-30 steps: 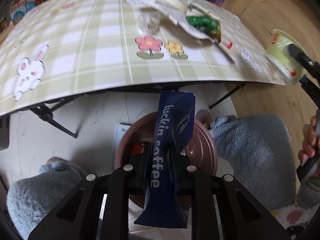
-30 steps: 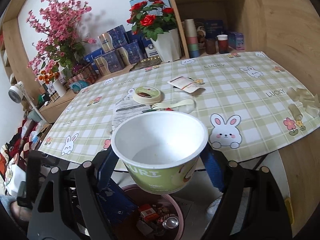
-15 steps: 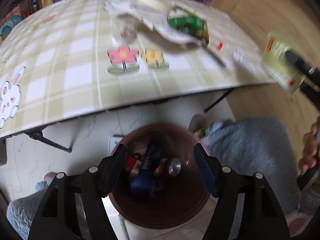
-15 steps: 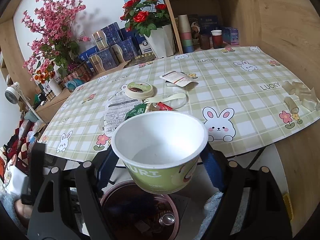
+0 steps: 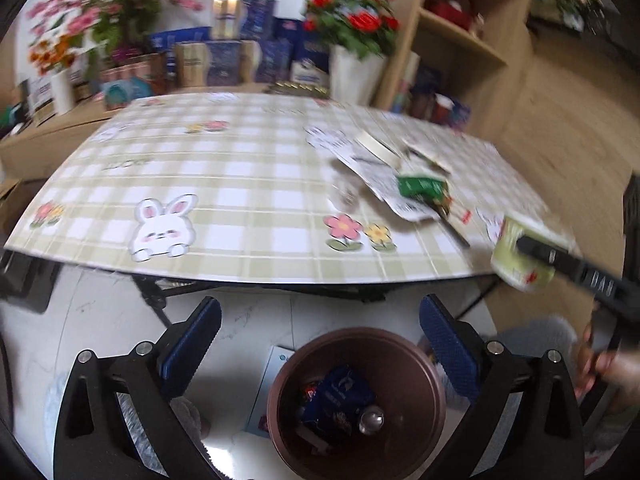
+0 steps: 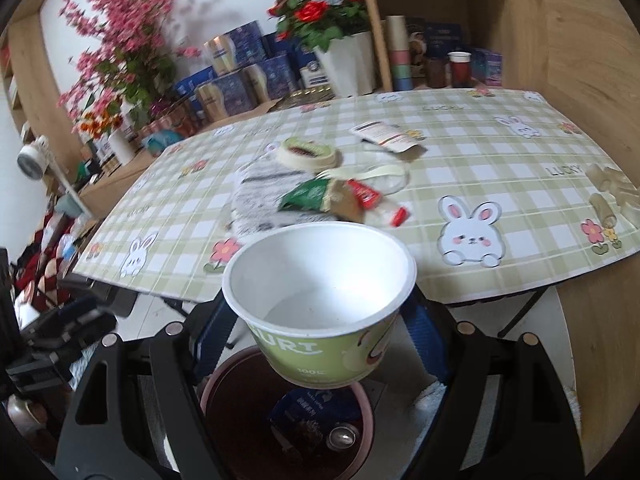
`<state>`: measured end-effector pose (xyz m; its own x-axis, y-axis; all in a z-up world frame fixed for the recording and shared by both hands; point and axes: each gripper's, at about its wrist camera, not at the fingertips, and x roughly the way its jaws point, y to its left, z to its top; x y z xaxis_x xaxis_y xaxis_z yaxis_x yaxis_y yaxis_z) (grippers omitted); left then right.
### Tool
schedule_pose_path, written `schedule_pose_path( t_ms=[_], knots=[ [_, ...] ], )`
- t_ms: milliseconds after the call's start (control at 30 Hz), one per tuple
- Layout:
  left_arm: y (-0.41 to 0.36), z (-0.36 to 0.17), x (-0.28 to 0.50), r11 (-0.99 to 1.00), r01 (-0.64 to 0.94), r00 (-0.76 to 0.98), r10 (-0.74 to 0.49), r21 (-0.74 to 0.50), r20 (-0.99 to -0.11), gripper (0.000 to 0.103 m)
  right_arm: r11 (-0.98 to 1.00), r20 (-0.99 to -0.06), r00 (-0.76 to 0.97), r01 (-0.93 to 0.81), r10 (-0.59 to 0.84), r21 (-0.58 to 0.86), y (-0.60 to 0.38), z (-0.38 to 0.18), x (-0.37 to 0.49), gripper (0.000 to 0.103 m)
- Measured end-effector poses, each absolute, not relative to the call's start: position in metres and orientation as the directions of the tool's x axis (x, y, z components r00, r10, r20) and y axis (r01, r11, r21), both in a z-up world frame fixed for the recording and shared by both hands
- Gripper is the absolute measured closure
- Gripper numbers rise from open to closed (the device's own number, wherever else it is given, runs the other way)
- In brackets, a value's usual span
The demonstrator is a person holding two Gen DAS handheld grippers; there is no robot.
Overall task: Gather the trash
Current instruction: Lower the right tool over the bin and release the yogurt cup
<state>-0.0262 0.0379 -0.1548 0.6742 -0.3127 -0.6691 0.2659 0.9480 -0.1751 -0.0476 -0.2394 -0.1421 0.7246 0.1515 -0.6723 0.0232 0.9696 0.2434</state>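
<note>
Left tongs (image 5: 320,334) wide, empty, above brown bin (image 5: 356,402); right tongs (image 6: 320,316) clamp yogurt cup (image 6: 320,304), seemingly over bin.

Both views are taken from below the table's near edge, angled forward across the table (image 5: 248,184) (image 6: 500,152) toward the shelves. The bin (image 5: 356,404) (image 6: 240,384) is seen close beneath each camera. Table, bin and back wall are shared; the left view sits further left.

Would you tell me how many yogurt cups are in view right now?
1: the yogurt cup, gripped by the right gripper above the brown bin. A round lid, no cup, lies on the table; the bin's clutter may hide others.
</note>
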Motion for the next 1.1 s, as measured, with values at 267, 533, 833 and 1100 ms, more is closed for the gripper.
schedule_pose_path(
  t_ms=[267,533,833,1100],
  knots=[
    [0.06,-0.157,-0.029,0.963,0.186,0.706,-0.268,-0.193,-0.656,0.006,0.975,-0.748,0.637,-0.031,0.189,0.221,-0.198,-0.175,-0.052,0.025],
    [0.081,-0.166,-0.026,0.965,0.116,0.702,-0.247,-0.235,-0.668,0.006,0.978,-0.802,0.56,-0.094,0.205,0.184,-0.172,-0.198,-0.053,0.024],
    [0.085,-0.173,-0.022,0.964,0.096,0.681,-0.246,-0.248,-0.69,0.006,0.98,-0.825,0.529,-0.102,0.199,0.171,-0.17,-0.205,-0.051,0.024],
    [0.088,-0.176,-0.021,0.96,0.088,0.673,-0.255,-0.267,-0.694,0.006,0.979,-0.833,0.514,-0.109,0.204,0.172,-0.168,-0.207,-0.051,0.019]
  ],
)
